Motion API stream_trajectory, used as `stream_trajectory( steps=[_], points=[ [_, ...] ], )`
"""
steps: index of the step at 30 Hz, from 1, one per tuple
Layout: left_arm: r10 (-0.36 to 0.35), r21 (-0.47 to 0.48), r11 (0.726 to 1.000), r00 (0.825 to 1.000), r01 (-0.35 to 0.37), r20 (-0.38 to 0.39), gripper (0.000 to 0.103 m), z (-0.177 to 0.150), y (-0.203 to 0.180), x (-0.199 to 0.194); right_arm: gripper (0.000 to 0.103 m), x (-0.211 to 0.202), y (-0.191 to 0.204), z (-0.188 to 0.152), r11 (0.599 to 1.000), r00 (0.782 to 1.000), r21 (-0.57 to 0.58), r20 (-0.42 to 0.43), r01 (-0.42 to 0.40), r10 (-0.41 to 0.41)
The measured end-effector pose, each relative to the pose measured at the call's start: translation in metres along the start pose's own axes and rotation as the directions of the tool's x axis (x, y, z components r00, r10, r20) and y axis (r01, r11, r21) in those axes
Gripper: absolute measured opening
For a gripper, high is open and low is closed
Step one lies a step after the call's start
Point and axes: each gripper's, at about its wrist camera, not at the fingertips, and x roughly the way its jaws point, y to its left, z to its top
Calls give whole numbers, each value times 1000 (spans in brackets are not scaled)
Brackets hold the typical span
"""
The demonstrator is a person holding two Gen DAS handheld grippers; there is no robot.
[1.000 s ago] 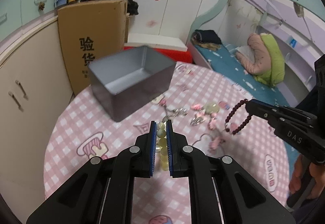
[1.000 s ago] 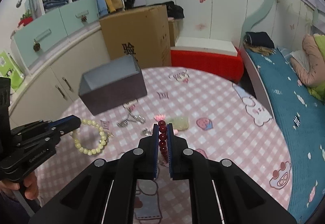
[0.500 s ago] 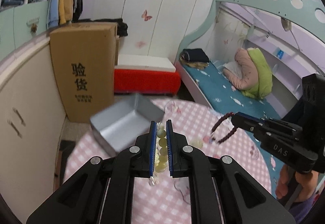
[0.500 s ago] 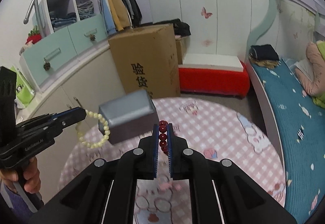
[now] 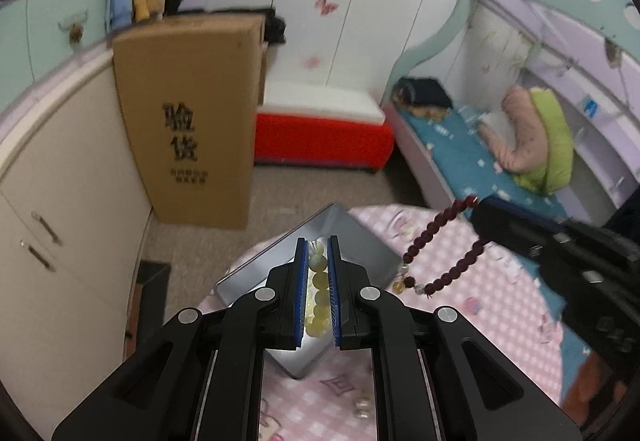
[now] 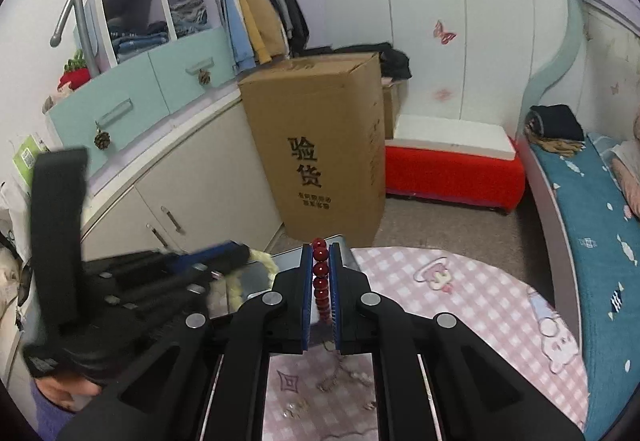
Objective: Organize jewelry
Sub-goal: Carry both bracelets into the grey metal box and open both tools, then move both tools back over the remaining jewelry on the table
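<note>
Left gripper [image 5: 318, 261]: I clamp the pale bead bracelet [image 5: 317, 293], grey tin [image 5: 360, 245] just beyond my fingertips.
Right gripper [image 6: 321, 265]: I clamp the dark red bead bracelet [image 6: 321, 277].

From my station the only lettering I can read is on the tall cardboard box [image 6: 320, 145] standing on the floor beyond the worktop's far edge: two big black Chinese characters, 验货, printed one above the other on its front face. I see the same print in the left wrist view [image 5: 184, 137]. Two smaller lines run underneath, too blurred to read.
</note>
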Motion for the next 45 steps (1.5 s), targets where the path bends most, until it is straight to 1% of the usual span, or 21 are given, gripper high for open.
stream_trajectory(
  steps=[2,4,7,12,15,22,23,24,25,26,27,29,34,36,38,40,41,45],
  points=[
    [24,-7,1000,999,-24,-46,10,-6,9,19,8,12,5,1,1000,1000,-11,-18,-5,5],
    [30,-24,999,997,-31,-75,10,-11,18,32,8,26,10,-2,1000,999,-24,-45,1,-3],
    [45,-41,998,994,-49,-101,10,-17,29,42,8,43,14,-5,1000,997,-27,-82,5,-7],
    [52,-32,998,992,-56,-118,11,-20,32,46,8,68,15,-16,1000,990,-26,-142,10,-13],
    [33,-38,999,992,-38,-120,13,-20,30,47,8,75,16,-21,999,987,-28,-162,14,-19],
    [50,-23,998,991,-53,-123,13,-21,26,49,8,84,12,-29,1000,980,-10,-196,17,-19],
    [47,-25,998,991,-51,-125,17,-21,26,50,8,86,10,-30,1000,979,-5,-202,17,-17],
    [47,-29,998,991,-51,-128,33,-21,26,51,8,87,10,-30,1000,979,-3,-205,17,-17],
    [59,-34,997,990,-64,-125,38,-21,25,51,9,87,9,-31,1000,978,0,-207,19,-19],
    [70,-39,996,992,-74,-107,45,-21,25,49,9,88,8,-32,1000,978,3,-207,25,-24],
    [63,-46,997,993,-68,-105,47,-22,25,48,9,87,6,-32,1000,978,10,-207,25,-22],
    [51,-56,997,993,-57,-104,49,-21,28,47,9,88,2,-32,999,977,23,-212,22,-16],
    [75,-51,996,993,-80,-88,56,-22,28,40,10,86,-4,-34,999,978,41,-209,28,-19],
    [76,-60,995,994,-81,-79,59,-21,28,37,12,83,-8,-33,998,979,54,-204,38,-27],
    [67,-78,994,995,-73,-73,59,-22,30,32,27,79,-12,-32,997,979,63,-199,52,-39],
    [55,-99,993,996,-62,-69,61,-23,31,28,35,72,-15,-32,996,982,69,-185,55,-42],
    [53,-108,992,997,-60,-61,65,-23,32,25,38,65,-17,-32,996,984,77,-174,51,-36],
    [57,-92,994,998,-59,-17,65,-29,21,2,38,40,-20,-32,996,989,59,-136,60,-51]
  ],
)
